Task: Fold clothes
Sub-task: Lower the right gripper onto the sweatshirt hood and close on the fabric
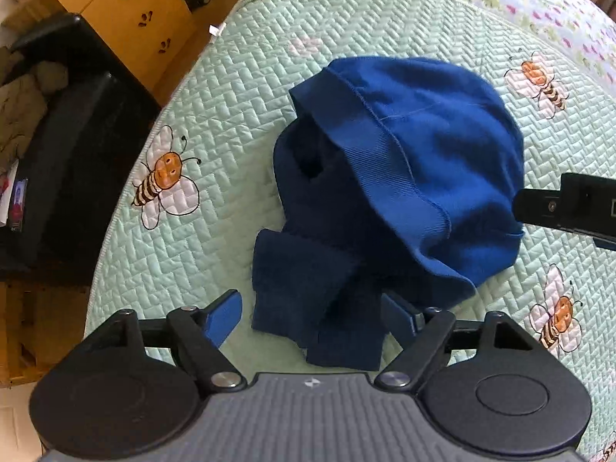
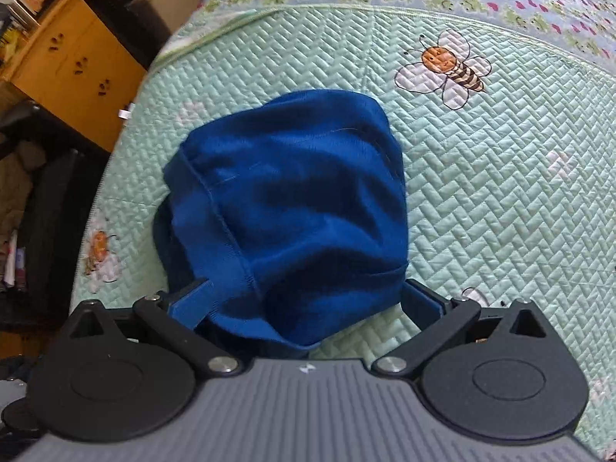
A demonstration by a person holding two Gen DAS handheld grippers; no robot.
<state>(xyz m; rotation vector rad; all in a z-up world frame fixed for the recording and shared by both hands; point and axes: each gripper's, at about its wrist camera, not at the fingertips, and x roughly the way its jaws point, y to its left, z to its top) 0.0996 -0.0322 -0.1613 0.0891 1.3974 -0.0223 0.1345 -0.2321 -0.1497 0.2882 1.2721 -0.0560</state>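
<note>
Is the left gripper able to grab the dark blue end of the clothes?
Probably yes. The left gripper is open, with the clothes' dark end already between its fingers and nothing blocking.

Soft even daylight, strong fisheye bending at edges (slight motion blur), faint shadows

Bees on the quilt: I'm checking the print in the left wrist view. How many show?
3, and a sliver of a possible fourth at the bottom right corner. One bee left of the blue garment, one at upper right, one at lower right. The garment may hide more.
</note>
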